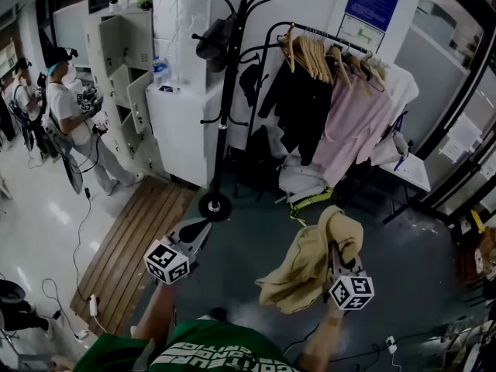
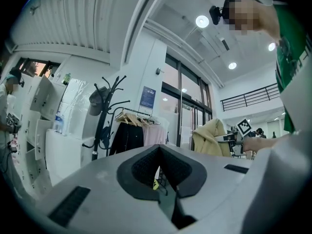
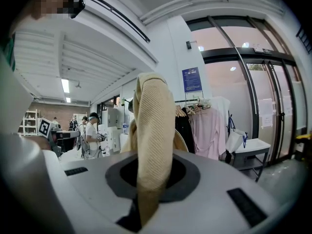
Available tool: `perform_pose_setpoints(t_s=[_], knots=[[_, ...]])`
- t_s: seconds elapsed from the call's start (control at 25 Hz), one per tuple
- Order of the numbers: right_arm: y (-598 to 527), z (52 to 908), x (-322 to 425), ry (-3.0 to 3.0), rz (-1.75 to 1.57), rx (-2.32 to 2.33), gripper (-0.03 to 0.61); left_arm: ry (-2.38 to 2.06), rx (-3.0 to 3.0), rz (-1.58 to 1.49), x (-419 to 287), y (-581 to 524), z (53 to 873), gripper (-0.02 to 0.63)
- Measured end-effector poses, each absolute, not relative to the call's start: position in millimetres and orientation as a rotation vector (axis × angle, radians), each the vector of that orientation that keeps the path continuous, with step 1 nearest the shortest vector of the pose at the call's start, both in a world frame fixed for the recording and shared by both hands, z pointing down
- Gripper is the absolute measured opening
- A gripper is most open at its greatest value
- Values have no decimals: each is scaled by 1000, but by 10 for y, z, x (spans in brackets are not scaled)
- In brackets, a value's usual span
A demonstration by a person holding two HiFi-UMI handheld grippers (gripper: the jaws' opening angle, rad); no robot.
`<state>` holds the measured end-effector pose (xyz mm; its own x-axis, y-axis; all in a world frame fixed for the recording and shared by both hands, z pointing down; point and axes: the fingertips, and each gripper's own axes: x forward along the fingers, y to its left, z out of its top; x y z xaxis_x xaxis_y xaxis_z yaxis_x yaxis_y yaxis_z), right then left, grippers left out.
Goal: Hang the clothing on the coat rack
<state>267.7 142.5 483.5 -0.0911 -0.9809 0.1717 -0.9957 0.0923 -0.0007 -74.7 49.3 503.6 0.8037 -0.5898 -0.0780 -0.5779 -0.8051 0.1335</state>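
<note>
A beige knitted garment point(image 1: 306, 266) hangs bunched in front of me at lower right, with my right gripper point(image 1: 335, 248) shut on its upper fold. In the right gripper view the same cloth point(image 3: 153, 130) rises in a thick band out of the closed jaws of the right gripper point(image 3: 148, 182). The black coat rack point(image 1: 232, 91) stands ahead on a round base point(image 1: 215, 205), with a dark cap point(image 1: 213, 43) on one hook. My left gripper point(image 1: 200, 229) points toward that base, jaws together and holding nothing. From the left gripper view the rack point(image 2: 103, 126) and the garment point(image 2: 209, 138) both show beyond the left gripper point(image 2: 160, 177).
A clothes rail point(image 1: 325, 37) with wooden hangers carries dark and pink garments right of the rack. White lockers point(image 1: 128, 68) and a cabinet point(image 1: 182, 122) stand behind it, and a slatted wooden platform point(image 1: 136, 246) lies at left. A person point(image 1: 74, 118) stands far left. Cables point(image 1: 77, 239) trail over the floor.
</note>
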Motion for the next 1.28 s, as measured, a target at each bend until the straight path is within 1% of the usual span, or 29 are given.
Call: perform_pose_setpoints(t_s=[0.32, 0.72, 1.28], knots=[[1091, 4826, 2669, -2217, 176, 2069, 40, -892, 2905, -161, -691, 79, 5001, 5], [567, 4960, 2886, -2214, 192, 2039, 40, -869, 2921, -129, -359, -445, 5046, 5], [-516, 4924, 3603, -2254, 182, 2015, 40, -844, 2971, -113, 538, -1540, 4870, 5]])
